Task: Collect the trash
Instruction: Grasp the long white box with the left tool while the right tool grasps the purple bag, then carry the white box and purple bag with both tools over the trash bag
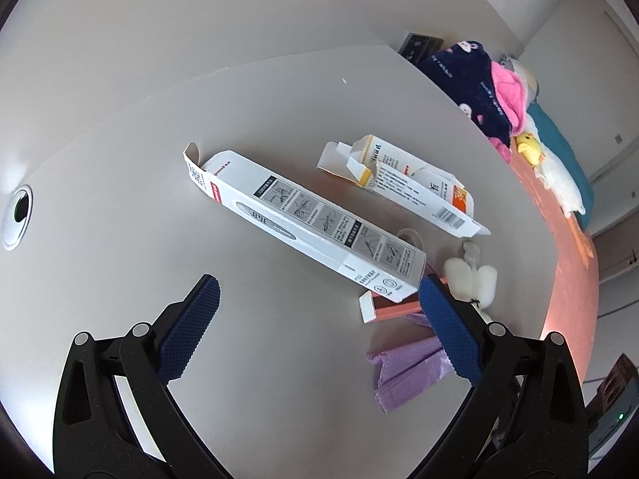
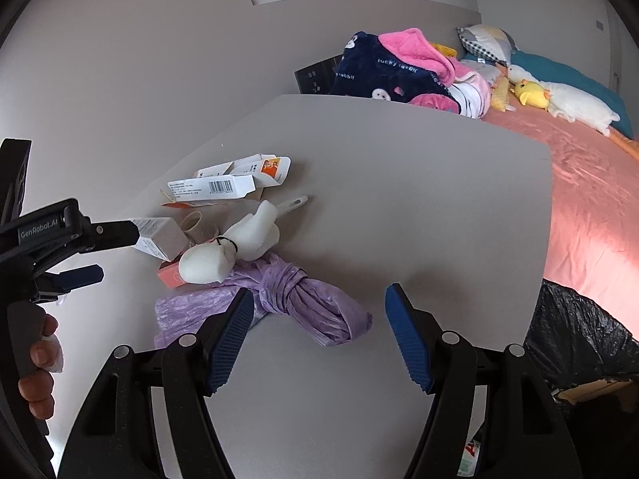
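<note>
Trash lies on a grey table point(image 1: 279, 359). A long white thermometer box point(image 1: 307, 223) lies just ahead of my open left gripper point(image 1: 319, 291), whose right pad sits by the box's near end. Beyond it is a torn white and orange carton point(image 1: 415, 187). A pink box point(image 1: 395, 307), white foam pieces point(image 1: 471, 275) and a knotted purple plastic bag point(image 1: 407, 371) lie to the right. In the right wrist view my right gripper point(image 2: 319, 307) stands open over the purple bag point(image 2: 307, 303); nothing is between its pads. The foam pieces point(image 2: 231, 251), the torn carton point(image 2: 235, 183) and the left gripper point(image 2: 84, 255) are at left.
A bed with a pink sheet point(image 2: 591, 207), a dark blue and pink blanket point(image 2: 399, 68) and plush toys point(image 2: 559, 99) runs along the table's far side. A black trash bag point(image 2: 579, 335) hangs at the table's right edge. A cable hole point(image 1: 18, 215) is at left.
</note>
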`<move>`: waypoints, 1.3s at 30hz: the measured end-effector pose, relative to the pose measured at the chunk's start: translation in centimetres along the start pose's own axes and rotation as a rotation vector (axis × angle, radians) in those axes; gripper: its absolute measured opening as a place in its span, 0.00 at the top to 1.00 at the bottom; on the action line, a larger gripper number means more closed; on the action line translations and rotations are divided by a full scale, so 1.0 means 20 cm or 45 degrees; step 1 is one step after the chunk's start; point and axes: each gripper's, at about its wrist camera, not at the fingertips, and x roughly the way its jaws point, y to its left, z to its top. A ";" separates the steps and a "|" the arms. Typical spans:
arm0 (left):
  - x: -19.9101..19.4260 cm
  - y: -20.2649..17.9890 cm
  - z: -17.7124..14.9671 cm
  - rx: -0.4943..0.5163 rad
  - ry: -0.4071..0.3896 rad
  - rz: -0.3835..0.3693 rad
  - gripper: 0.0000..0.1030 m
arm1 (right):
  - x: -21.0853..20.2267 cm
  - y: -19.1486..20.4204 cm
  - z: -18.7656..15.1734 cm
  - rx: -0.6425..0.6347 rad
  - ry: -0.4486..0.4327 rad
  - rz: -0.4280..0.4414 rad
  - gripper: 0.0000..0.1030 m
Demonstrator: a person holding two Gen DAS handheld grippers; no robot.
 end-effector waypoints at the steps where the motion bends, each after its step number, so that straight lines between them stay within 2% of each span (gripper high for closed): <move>1: 0.02 0.00 0.01 -0.025 0.015 0.010 0.06 | 0.01 0.01 0.00 -0.002 0.005 0.004 0.33; 5: 0.08 0.02 0.06 -0.158 0.080 0.041 0.06 | 0.06 0.03 0.02 -0.031 0.031 -0.004 0.33; 11: 0.15 0.05 0.13 -0.357 0.126 0.071 0.06 | 0.10 0.05 0.04 -0.043 0.052 0.005 0.33; 14: 0.20 0.06 0.14 -0.422 0.166 0.078 0.06 | 0.11 0.06 0.04 -0.071 0.058 0.008 0.45; 17: 0.20 0.06 0.15 -0.442 0.157 0.106 0.06 | 0.10 0.05 0.03 -0.070 0.067 0.031 0.63; 18: 0.20 0.05 0.15 -0.447 0.158 0.114 0.06 | 0.10 0.05 0.03 -0.062 0.071 0.046 0.72; 19: 0.20 0.05 0.15 -0.452 0.155 0.120 0.06 | 0.09 0.04 0.02 -0.053 0.071 0.058 0.77; 20: 0.20 0.05 0.15 -0.454 0.151 0.128 0.08 | 0.08 0.04 0.02 -0.047 0.066 0.059 0.77; 24: 0.19 0.05 0.16 -0.434 0.114 0.156 0.23 | 0.06 0.02 0.00 -0.023 0.056 0.059 0.77; 26: 0.19 0.04 0.17 -0.396 0.095 0.173 0.35 | 0.06 0.01 -0.01 -0.005 0.055 0.060 0.77; 31: 0.20 0.02 0.17 -0.278 0.081 0.246 0.45 | 0.04 -0.02 -0.01 0.021 0.051 0.054 0.77; 33: 0.19 0.03 0.16 -0.256 0.076 0.242 0.48 | 0.03 -0.03 -0.02 0.031 0.043 0.050 0.77; 35: 0.18 0.05 0.16 -0.229 0.071 0.214 0.57 | 0.00 -0.04 -0.03 0.039 0.030 0.043 0.77; 39: 0.14 0.09 0.12 -0.195 0.056 0.133 0.70 | -0.05 -0.06 -0.04 0.061 0.014 0.050 0.78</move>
